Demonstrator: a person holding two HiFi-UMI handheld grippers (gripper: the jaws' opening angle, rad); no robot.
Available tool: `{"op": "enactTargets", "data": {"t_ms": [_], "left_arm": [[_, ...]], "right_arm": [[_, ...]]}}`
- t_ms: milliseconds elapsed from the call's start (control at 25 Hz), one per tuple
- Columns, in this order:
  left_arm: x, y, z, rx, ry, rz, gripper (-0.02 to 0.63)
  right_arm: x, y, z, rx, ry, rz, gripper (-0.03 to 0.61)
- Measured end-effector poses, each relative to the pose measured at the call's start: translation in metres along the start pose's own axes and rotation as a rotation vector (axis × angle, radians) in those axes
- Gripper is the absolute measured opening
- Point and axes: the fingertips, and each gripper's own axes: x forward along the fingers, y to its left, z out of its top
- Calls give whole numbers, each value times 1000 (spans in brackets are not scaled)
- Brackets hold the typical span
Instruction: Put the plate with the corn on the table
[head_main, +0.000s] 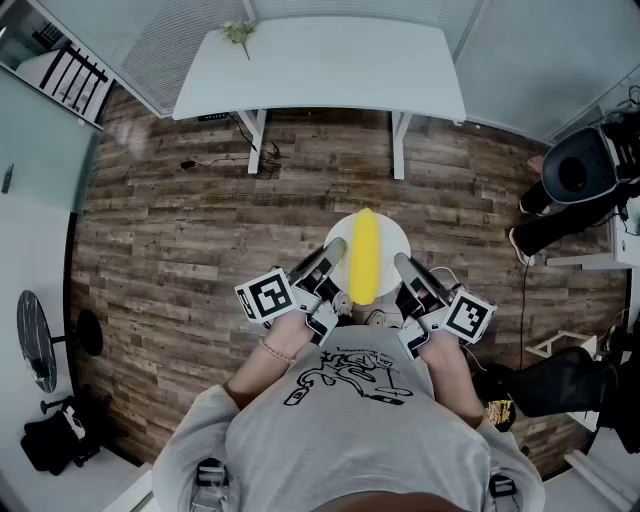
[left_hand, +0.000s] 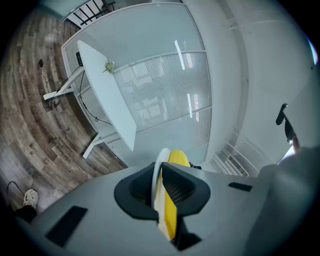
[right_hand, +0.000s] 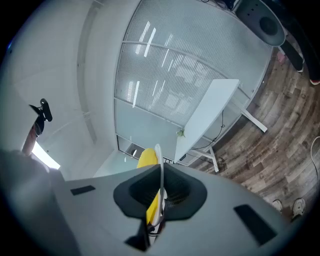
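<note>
Plate (head_main: 390, 234) with corn (head_main: 366, 255), rim in tight grip of left hand-held gripper (head_main: 335, 251) and right hand-held gripper (head_main: 402, 264).

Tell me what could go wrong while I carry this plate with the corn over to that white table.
1. The corn lies loose on the plate; any tilt could roll it off.
2. The left gripper and right gripper each pinch only the thin rim, so the plate may slip or pivot if the hands move unevenly.
3. Cables lie on the floor by the table leg, a possible trip hazard.
</note>
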Motion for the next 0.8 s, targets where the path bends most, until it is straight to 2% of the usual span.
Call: {"op": "enactTargets", "data": {"t_ms": [600, 800], "left_arm": [[-6, 12, 27, 21, 20, -24, 37], [3, 15, 31, 18, 25, -21, 37]], "right_arm": [[30, 1, -8, 20, -14, -8, 18], [36, -4, 1, 20, -10, -4, 18]]}}
